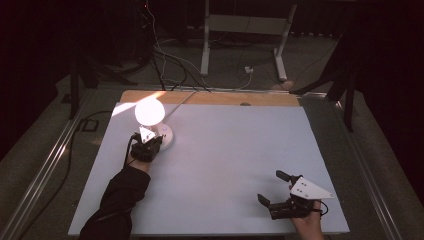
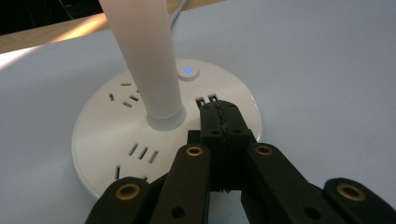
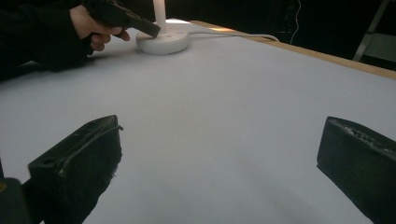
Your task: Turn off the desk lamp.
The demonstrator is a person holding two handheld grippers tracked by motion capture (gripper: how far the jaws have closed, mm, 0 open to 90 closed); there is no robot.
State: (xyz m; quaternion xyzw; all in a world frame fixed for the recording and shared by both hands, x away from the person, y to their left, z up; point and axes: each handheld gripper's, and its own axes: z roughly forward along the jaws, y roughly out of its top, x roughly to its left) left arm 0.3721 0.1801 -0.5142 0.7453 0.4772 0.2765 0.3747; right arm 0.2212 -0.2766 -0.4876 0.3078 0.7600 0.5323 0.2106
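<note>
Nearest to me, at about five o'clock on the tabletop (image 1: 225, 170), my right gripper (image 1: 272, 187) rests low with its jaws released and spread wide; in the right gripper view I see bare pale surface between the two black pads and nothing held. I judge that I park it there to keep it clear of the work while the other hand acts.

Farther off, at about ten o'clock, my left gripper (image 1: 150, 141) has its jaws clenched together, grasping nothing. In the left gripper view the closed tips (image 2: 219, 119) sit on or just over the round white lamp base (image 2: 107, 140), right beside the stem (image 2: 149, 60) and just short of the small button (image 2: 188, 71) that glows blue. I read the shut jaws as a poking tool: closed, they make one narrow point for pressing a switch. Whether the tips actually touch the base, I cannot tell.

Above it the lamp head (image 1: 149, 112) shines bright, so the lamp is on. Its cord (image 1: 181, 101) runs away toward twelve o'clock, off the far wooden edge.

Counting: one lamp, one lit button, two grippers, one cord. On the base I count several socket slot groups, three at least, plus a pair of small ports by the jaw tips.
</note>
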